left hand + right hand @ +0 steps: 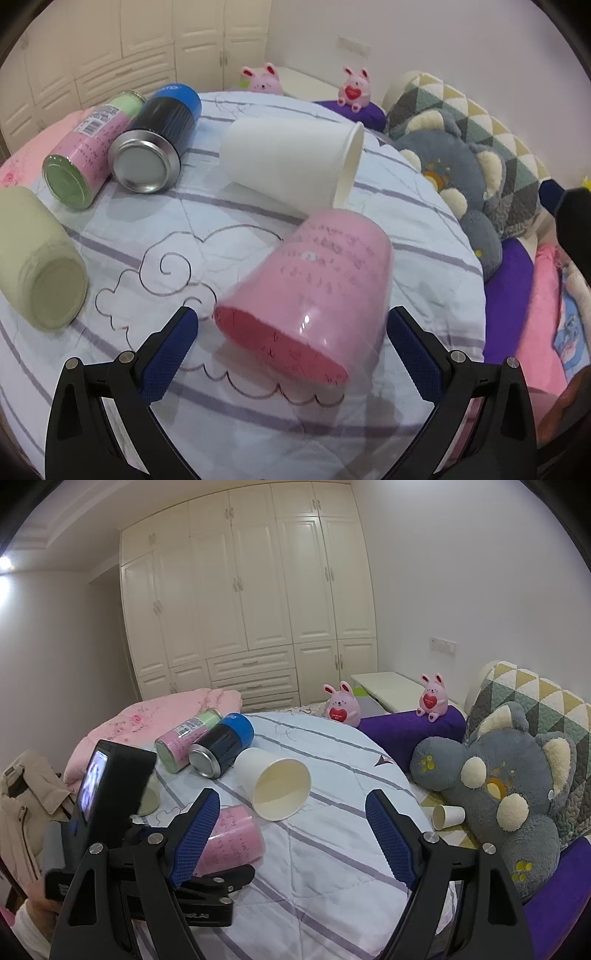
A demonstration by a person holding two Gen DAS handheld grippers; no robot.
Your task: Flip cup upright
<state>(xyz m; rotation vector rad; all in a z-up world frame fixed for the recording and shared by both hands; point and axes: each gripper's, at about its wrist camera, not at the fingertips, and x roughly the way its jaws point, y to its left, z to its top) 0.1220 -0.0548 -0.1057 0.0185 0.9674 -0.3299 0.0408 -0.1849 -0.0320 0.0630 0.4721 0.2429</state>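
Left wrist view: left gripper [291,332] spread wide around pink cup [314,291], tipped on quilt [258,413], not touching. White paper cup [275,784] lay sideways, empty. Right gripper [291,823] gaped, holding nothing.

- The place is a bedroom in a home.
- A bed [332,775] with a striped white quilt fills the middle.
- Cream wardrobe doors [251,590] cover the far wall.
- Pink plush bunnies [341,704], a grey plush toy [509,786] and a pink blanket [166,712] lie around.
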